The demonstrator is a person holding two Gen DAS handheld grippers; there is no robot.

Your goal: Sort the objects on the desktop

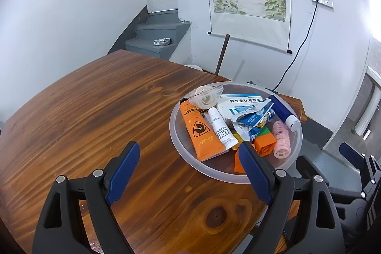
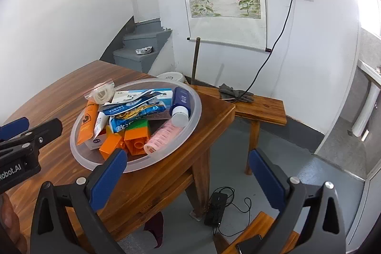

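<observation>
A clear round plastic bowl (image 1: 181, 146) (image 2: 78, 154) stands near the wooden table's right corner. It holds an orange tube (image 1: 202, 132) (image 2: 87, 122), a small white tube (image 1: 220, 125), a blue-and-white medicine box (image 1: 240, 102), a blue bottle with a white cap (image 1: 284, 112) (image 2: 181, 104), a pink hair roller (image 1: 282, 139) (image 2: 162, 137), orange blocks (image 1: 264, 144) (image 2: 137, 139), blue sachets (image 2: 133, 116) and a zip bag with a white roll (image 1: 207, 95) (image 2: 102, 92). My left gripper (image 1: 188, 158) is open and empty just before the bowl. My right gripper (image 2: 188, 163) is open and empty, off the table's right edge.
The wooden table (image 1: 95, 111) ends close behind and right of the bowl. A wooden bench (image 2: 259, 108) with grey gloves (image 2: 234, 93) stands beside it. A power strip with cables (image 2: 215, 206) lies on the floor. Grey stairs (image 1: 154, 37) rise behind.
</observation>
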